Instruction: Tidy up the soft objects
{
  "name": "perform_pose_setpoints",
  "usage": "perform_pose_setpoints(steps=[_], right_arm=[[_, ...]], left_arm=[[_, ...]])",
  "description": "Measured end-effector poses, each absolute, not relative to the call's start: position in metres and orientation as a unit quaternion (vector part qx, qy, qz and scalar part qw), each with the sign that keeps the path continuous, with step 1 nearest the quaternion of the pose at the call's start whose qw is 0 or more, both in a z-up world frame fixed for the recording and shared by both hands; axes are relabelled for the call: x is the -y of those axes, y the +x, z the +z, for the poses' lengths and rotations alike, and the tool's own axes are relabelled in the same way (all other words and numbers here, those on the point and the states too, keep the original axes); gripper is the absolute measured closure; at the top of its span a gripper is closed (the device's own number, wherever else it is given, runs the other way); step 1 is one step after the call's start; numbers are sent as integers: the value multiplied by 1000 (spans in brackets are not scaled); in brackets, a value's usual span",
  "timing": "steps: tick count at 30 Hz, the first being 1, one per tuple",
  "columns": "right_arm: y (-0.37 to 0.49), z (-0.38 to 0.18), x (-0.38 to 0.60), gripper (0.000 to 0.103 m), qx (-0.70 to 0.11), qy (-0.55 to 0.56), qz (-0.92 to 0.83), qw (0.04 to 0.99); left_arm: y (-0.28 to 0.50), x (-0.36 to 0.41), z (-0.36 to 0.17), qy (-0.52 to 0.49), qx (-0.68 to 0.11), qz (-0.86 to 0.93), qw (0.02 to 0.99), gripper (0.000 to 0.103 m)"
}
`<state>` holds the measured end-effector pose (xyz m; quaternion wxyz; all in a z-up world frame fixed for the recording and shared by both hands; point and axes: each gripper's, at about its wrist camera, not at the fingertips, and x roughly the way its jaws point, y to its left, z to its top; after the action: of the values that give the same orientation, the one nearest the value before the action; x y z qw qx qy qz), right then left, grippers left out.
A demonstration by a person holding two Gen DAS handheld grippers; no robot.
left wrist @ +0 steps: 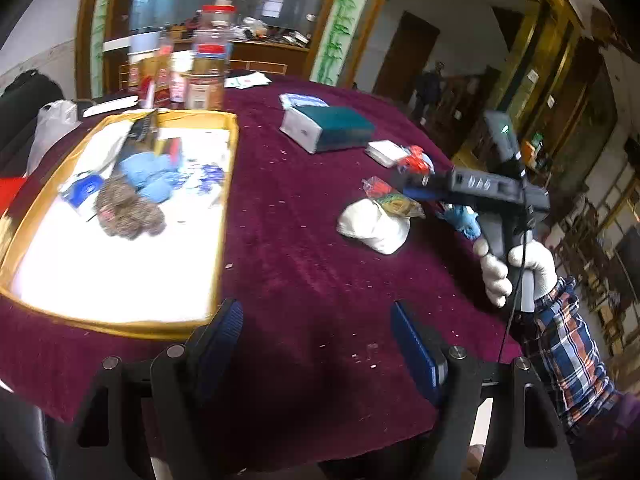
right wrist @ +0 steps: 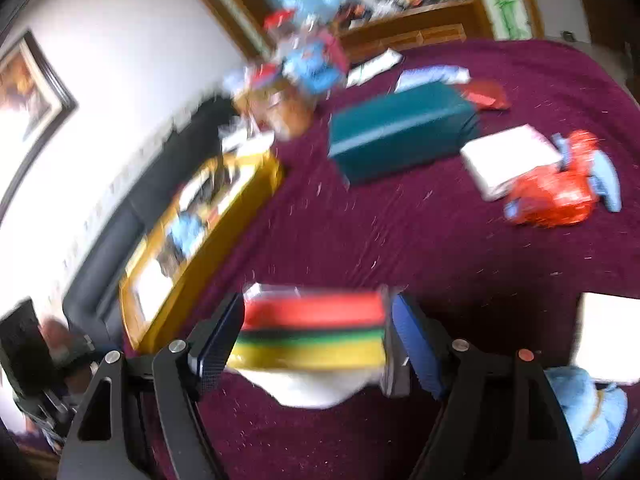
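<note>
My right gripper (right wrist: 316, 336) is shut on a clear packet (right wrist: 314, 330) with red, green and yellow stripes, held above a white soft bundle (right wrist: 308, 390). In the left wrist view the right gripper (left wrist: 404, 190) hovers over the same packet (left wrist: 390, 196) and white bundle (left wrist: 374, 228) on the maroon cloth. My left gripper (left wrist: 318, 344) is open and empty above the cloth near the table's front edge. The yellow-rimmed tray (left wrist: 224, 216) at left holds a blue cloth (left wrist: 150, 174) and a brown woolly item (left wrist: 128, 212).
A teal box (left wrist: 332, 130), a white packet (left wrist: 386, 152) and a red crinkly wrapper (left wrist: 416, 158) lie behind the bundle. A blue glove (left wrist: 462, 218) lies by the right hand. Jars (left wrist: 208, 64) stand at the table's far edge.
</note>
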<state>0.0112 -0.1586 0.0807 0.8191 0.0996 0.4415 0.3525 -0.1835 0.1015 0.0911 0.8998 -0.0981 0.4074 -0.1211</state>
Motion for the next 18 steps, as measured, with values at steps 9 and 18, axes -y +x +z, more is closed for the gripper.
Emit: perform_pose_setpoints(steps=[9, 18], right_arm=[[16, 79, 188, 27, -427, 135, 280, 849], [21, 81, 190, 27, -423, 129, 273, 854]], left_arm=[[-149, -45, 79, -62, -430, -150, 888, 24], [-79, 18, 60, 43, -423, -148, 893, 24]])
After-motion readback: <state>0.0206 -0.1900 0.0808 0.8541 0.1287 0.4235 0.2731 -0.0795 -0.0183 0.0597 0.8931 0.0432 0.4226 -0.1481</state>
